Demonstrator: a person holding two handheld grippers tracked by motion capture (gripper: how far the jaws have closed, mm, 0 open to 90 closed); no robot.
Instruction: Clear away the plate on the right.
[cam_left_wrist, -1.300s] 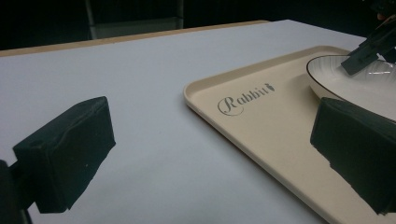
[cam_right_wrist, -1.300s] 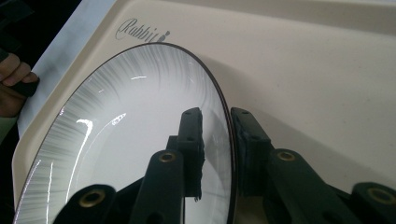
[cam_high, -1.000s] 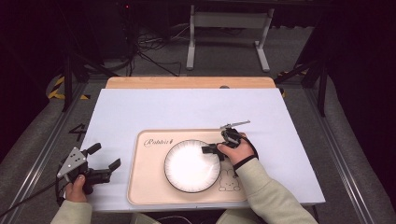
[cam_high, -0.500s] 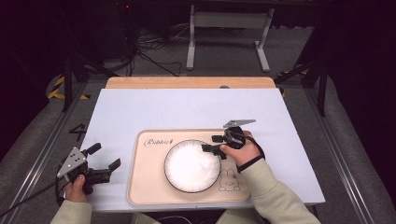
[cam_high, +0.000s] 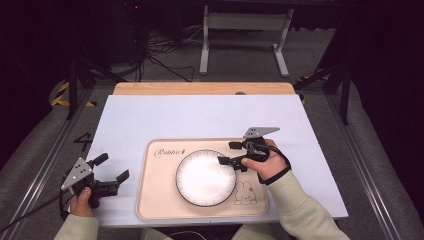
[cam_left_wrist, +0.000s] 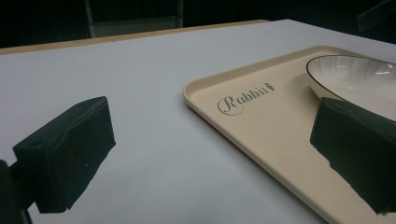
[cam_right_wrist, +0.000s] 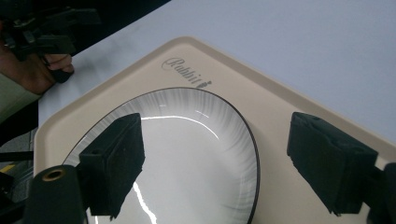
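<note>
The one readable text was the script word "Rabbit", printed on the beige tray (cam_high: 160, 200) at about 10 o'clock from the white plate (cam_high: 205, 177). A small rabbit drawing (cam_high: 243, 192) stood at the plate's 4 o'clock.

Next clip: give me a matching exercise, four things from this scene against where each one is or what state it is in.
Things:
1. plate
2. tray
3. left gripper
4. right gripper

Places or states:
A. jaws open, above the plate's right rim
B. lies flat on the white table cover
C. jaws open, over the table left of the tray
D. sits on the tray

Pairs: 1-D, 2-B, 3-C, 4-A
</note>
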